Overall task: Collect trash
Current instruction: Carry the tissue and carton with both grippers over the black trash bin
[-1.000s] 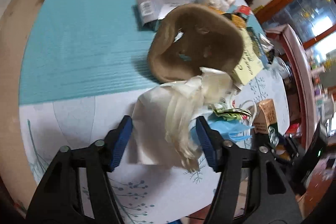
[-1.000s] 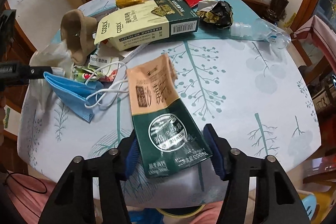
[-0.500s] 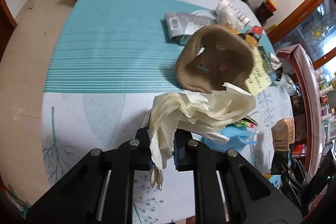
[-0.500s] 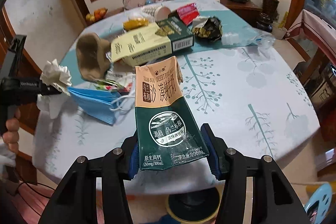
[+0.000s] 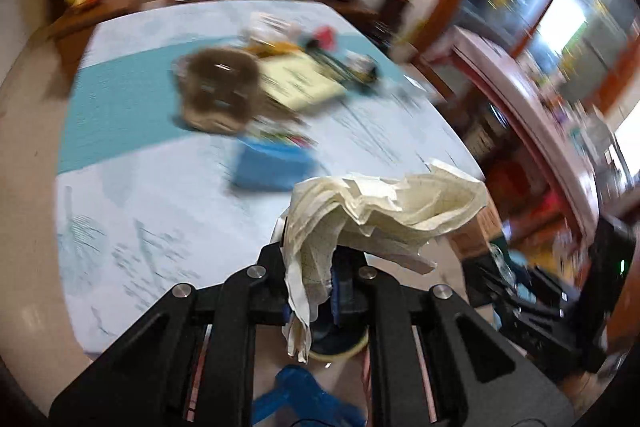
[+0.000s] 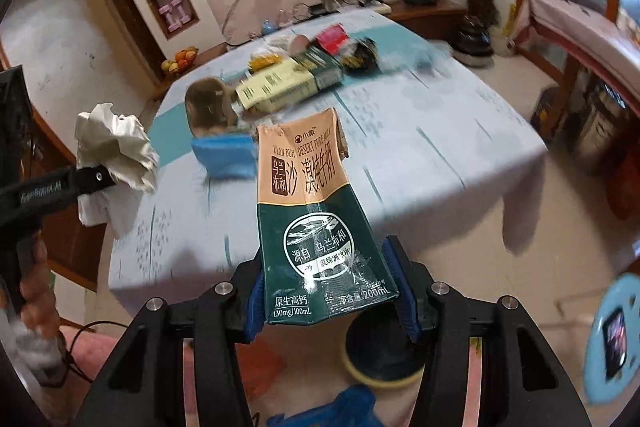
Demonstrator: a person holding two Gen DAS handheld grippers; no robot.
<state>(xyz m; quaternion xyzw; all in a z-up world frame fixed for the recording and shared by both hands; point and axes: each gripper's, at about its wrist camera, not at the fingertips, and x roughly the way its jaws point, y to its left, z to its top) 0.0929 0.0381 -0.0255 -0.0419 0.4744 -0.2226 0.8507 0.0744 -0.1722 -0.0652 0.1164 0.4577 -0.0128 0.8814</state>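
My left gripper [image 5: 310,293] is shut on a crumpled cream paper wad [image 5: 380,207] and holds it off the near edge of the table [image 5: 160,211]. The wad also shows at the left of the right wrist view [image 6: 116,151]. My right gripper [image 6: 330,301] is shut on a green and tan milk carton [image 6: 316,223], held upright in front of the table [image 6: 440,155]. On the table lie a blue face mask [image 6: 225,159], a brown paper cup holder [image 6: 208,107], a long cream and green box [image 6: 288,85] and more wrappers behind.
Below both grippers stands a round dark bin with a yellow rim [image 6: 380,359] on the floor. A blue plastic stool [image 5: 304,397] is beside it. A blue stool [image 6: 614,335] stands at the right. Wooden cabinets [image 5: 560,131] line the right side.
Both grippers have pulled back and up from the table with their loads. The left one closed on the paper wad a second ago and now holds it past the table edge.
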